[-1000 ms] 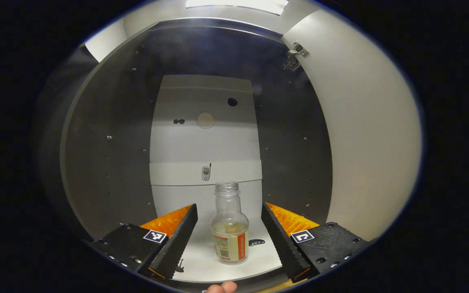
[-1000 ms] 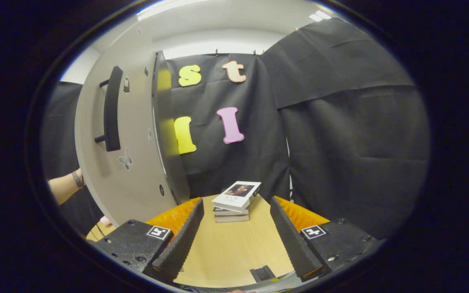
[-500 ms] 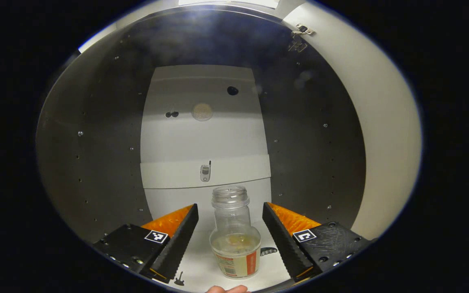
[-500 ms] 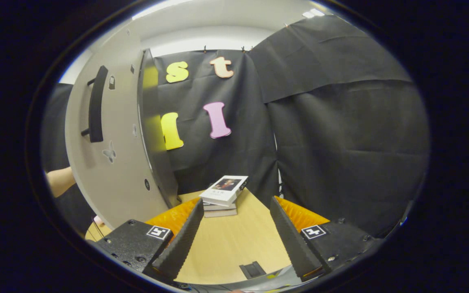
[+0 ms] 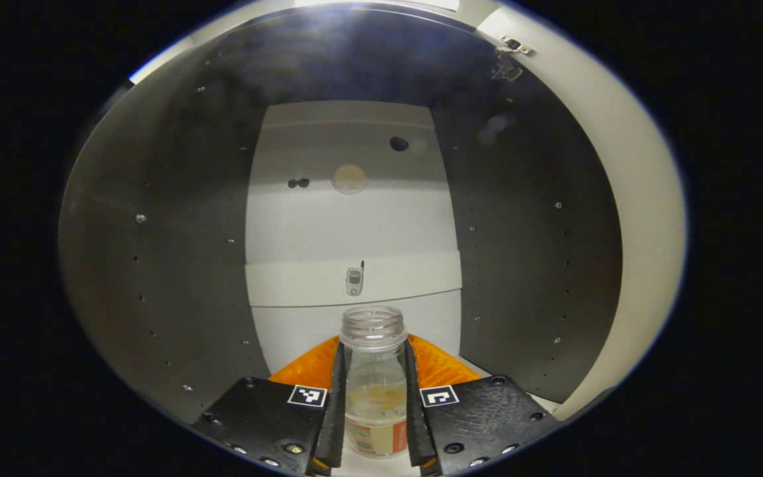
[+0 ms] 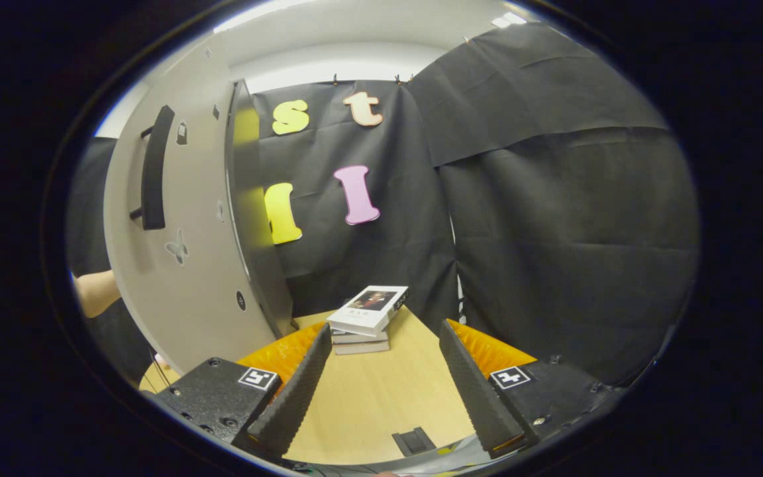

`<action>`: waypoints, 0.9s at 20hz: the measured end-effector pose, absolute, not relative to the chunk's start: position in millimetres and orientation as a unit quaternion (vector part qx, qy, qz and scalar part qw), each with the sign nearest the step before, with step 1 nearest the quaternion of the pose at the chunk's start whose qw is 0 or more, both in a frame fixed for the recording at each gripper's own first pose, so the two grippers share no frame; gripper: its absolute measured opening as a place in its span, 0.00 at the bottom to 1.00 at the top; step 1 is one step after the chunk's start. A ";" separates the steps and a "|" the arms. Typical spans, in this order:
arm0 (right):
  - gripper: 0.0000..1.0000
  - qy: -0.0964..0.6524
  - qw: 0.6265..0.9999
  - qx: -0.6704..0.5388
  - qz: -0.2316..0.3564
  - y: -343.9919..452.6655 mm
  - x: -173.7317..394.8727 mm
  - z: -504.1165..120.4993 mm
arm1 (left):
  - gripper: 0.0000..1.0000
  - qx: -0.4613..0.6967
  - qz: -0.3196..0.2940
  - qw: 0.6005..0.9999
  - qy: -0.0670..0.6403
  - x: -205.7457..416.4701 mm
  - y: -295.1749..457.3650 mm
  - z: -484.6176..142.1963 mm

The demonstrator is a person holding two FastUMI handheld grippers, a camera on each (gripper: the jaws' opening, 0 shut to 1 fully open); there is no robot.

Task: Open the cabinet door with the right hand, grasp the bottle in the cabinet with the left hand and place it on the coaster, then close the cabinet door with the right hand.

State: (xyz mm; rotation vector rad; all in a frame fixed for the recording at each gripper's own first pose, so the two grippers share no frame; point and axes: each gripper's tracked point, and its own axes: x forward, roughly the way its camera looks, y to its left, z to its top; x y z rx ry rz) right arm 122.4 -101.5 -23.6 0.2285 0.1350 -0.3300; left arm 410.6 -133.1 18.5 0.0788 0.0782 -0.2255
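Inside the cabinet, a clear capless bottle (image 5: 373,384) with a little pale liquid and a red-and-white label stands upright on the white floor. My left gripper (image 5: 373,414) is shut on its body, one finger pressing each side. In the right gripper view the grey cabinet door (image 6: 183,265) stands swung open at the left, its black bar handle (image 6: 154,169) facing me. My right gripper (image 6: 381,384) hangs open over the wooden table (image 6: 375,404), holding nothing, to the right of the door.
Dark cabinet side walls (image 5: 163,265) close in on both sides of the bottle, with the white back panel (image 5: 355,218) behind. The door's inner face (image 5: 633,218) is at the right. A stack of books (image 6: 367,318) lies on the table ahead of my right gripper. A person's forearm (image 6: 93,291) shows behind the door.
My left gripper moved in around the bottle and its fingers closed onto it. The right gripper has stayed almost still, open over the table.
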 end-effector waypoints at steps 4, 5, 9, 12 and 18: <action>1.00 0.065 0.982 0.108 -0.140 -87.2 134.5 -16.3 | 0.36 0.031 -0.113 0.993 0.033 386.7 -107.8 42.8; 1.00 0.064 0.984 0.105 -0.133 -83.5 137.9 -13.4 | 0.36 0.032 -0.110 0.993 0.028 379.4 -98.9 50.7; 1.00 0.053 0.989 0.093 -0.106 -66.3 147.3 2.2 | 0.36 0.033 -0.097 0.995 0.009 338.9 -60.5 71.0; 1.00 0.034 0.991 0.090 -0.089 -56.1 150.3 17.3 | 0.36 0.059 -0.069 0.996 0.018 301.0 -26.7 58.9; 0.99 0.008 0.994 0.069 -0.081 -56.6 140.1 48.5 | 0.36 0.106 0.004 0.994 0.024 215.7 50.0 16.0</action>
